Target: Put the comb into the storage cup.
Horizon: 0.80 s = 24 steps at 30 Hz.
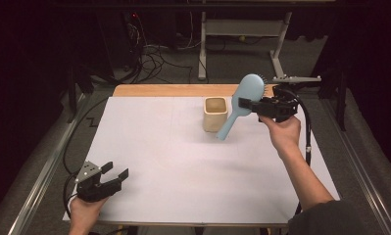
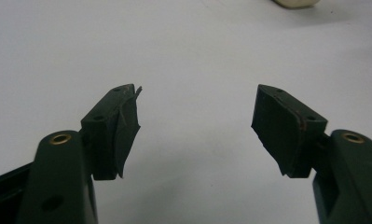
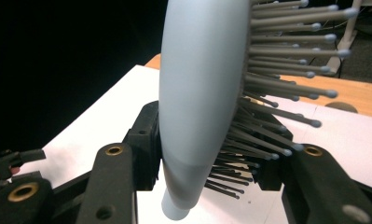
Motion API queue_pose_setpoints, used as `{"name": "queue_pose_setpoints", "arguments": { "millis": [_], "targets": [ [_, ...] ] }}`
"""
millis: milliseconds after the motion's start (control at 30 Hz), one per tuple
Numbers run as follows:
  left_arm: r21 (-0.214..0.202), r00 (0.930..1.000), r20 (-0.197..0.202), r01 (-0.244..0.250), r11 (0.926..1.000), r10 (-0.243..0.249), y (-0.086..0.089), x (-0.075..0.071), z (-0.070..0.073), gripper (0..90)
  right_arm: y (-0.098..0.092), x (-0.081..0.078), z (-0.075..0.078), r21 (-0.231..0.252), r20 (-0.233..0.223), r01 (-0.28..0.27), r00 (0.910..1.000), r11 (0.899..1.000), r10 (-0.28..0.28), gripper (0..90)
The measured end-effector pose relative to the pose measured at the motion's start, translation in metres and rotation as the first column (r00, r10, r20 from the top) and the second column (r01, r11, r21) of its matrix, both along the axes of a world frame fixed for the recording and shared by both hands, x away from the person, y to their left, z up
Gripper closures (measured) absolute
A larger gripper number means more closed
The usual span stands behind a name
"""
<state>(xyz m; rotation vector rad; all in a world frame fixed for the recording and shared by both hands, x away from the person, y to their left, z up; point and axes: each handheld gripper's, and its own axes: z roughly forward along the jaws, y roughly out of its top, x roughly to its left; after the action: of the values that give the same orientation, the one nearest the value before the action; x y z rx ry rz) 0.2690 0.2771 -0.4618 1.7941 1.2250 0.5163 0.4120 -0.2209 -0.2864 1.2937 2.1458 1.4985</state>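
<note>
No writing, label, brand mark, number or sign can be read anywhere in these pictures. The things in view carry plain, unmarked surfaces, and anything in the dark far background is too dim and small to make out.
</note>
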Motion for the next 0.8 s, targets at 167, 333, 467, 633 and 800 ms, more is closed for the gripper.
{"name": "queue_pose_setpoints", "arguments": {
  "millis": [167,333,467,633,800],
  "targets": [
    [0.000,1.0000,0.001,0.000,1.0000,0.000,0.000,0.000,0.000,32.3,0.005,0.005,0.007,-0.010,0.004,0.002,1.0000,1.000,-0.002,53.4],
    [0.001,1.0000,0.000,0.000,1.0000,0.000,0.000,0.000,0.000,32.5,0.010,0.009,0.015,-0.025,0.006,-0.002,1.0000,1.000,0.002,53.4],
    [0.001,1.0000,0.000,0.000,1.0000,0.000,0.000,0.000,0.000,32.6,0.013,0.013,0.022,-0.022,0.013,-0.002,0.9999,1.000,0.003,53.4],
    [0.001,1.0000,0.001,0.002,1.0000,-0.002,0.000,0.000,-0.001,32.6,0.018,0.018,0.026,-0.027,0.018,0.005,0.9998,1.000,-0.004,53.6],
    [-0.001,1.0000,0.000,0.003,1.0000,-0.003,0.000,0.001,-0.001,32.7,0.022,0.023,0.029,-0.035,0.026,0.021,0.9994,0.999,-0.020,53.7]
  ]
}}
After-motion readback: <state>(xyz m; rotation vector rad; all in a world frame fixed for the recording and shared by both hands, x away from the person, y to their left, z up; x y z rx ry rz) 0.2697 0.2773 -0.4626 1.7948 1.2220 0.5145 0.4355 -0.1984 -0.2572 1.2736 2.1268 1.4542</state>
